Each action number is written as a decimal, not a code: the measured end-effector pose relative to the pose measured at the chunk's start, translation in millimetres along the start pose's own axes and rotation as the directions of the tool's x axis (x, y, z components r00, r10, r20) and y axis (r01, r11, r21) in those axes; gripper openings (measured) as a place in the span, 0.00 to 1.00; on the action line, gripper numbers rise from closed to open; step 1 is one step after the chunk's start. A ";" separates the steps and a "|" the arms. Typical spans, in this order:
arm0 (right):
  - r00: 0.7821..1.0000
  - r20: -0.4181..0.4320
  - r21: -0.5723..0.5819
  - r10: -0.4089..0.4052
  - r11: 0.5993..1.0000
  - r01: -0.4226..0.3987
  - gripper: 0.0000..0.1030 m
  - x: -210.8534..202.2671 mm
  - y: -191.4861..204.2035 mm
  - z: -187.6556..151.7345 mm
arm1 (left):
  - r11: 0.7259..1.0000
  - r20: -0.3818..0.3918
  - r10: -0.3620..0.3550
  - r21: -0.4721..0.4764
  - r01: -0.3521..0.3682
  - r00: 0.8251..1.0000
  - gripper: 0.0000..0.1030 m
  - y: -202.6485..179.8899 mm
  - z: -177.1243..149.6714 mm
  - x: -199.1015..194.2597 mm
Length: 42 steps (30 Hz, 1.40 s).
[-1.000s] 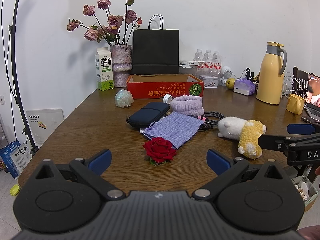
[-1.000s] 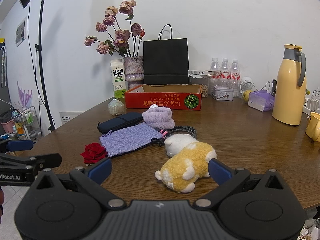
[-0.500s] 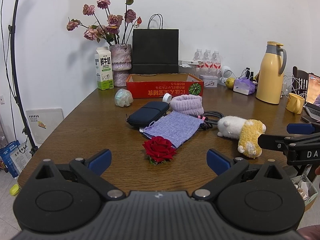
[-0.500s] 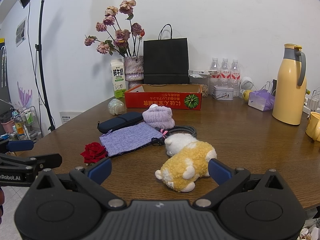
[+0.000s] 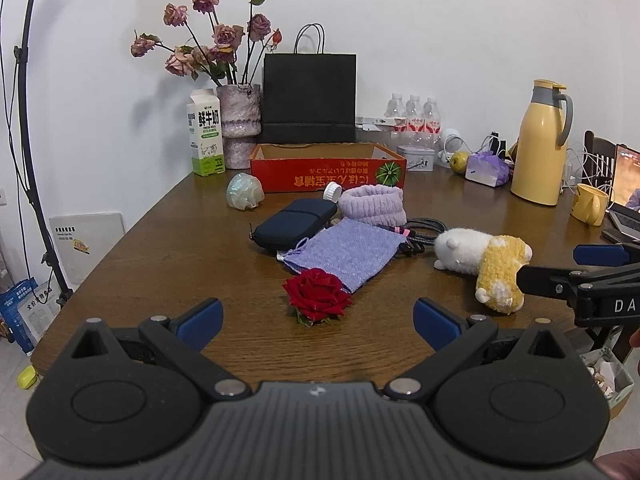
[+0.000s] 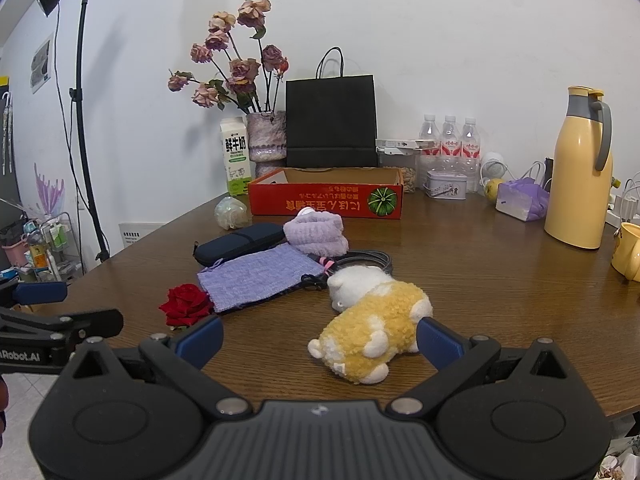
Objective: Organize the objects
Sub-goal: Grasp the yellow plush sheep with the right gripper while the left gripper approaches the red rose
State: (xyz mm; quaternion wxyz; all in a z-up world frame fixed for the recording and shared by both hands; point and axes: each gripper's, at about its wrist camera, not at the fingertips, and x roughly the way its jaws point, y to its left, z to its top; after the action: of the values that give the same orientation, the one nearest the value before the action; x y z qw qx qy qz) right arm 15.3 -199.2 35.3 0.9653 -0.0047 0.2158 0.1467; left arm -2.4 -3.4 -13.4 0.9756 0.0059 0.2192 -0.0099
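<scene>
Both wide open, empty: right gripper (image 6: 318, 330) low centre at plush toy (image 6: 370, 330); left gripper (image 5: 318, 318) near rose (image 5: 317, 295); close gently around soft middle

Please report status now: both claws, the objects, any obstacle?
Left claw open, red rose ahead. Right claw open around plush toy, not gripping. Red box beyond; path clear.

Each hand-held gripper, the left (image 5: 316, 322) and the right (image 6: 318, 340), is built of matte black plastic, with a ribbed central housing flanked by two round discs and triangular cut-outs. Silver screw heads dot the linkage arms, which end in blue fingertips (image 5: 200, 318). White lettering marks each unit's side.
</scene>
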 end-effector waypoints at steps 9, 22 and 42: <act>1.000 -0.015 -0.003 -0.025 1.000 0.025 1.00 20.5 -13.0 -8.3 | 1.000 -0.037 -0.012 -0.009 0.012 0.999 1.00 4.2 1.4 18.6; 1.000 -0.028 -0.041 -0.014 0.999 0.012 1.00 50.5 -34.3 -15.9 | 1.000 -0.091 0.003 -0.016 -0.004 0.996 1.00 6.0 2.8 50.5; 0.972 -0.150 -0.283 0.181 0.934 -0.217 1.00 117.7 -58.6 0.0 | 0.998 -0.143 0.062 -0.015 -0.065 0.988 1.00 -4.4 11.7 93.7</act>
State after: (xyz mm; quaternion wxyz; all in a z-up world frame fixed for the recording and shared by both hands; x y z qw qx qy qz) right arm 133.7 -222.2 -17.1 0.9188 -0.1370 0.2489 0.2741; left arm 87.2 -9.6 -43.0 0.9573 0.0040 0.2882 0.0236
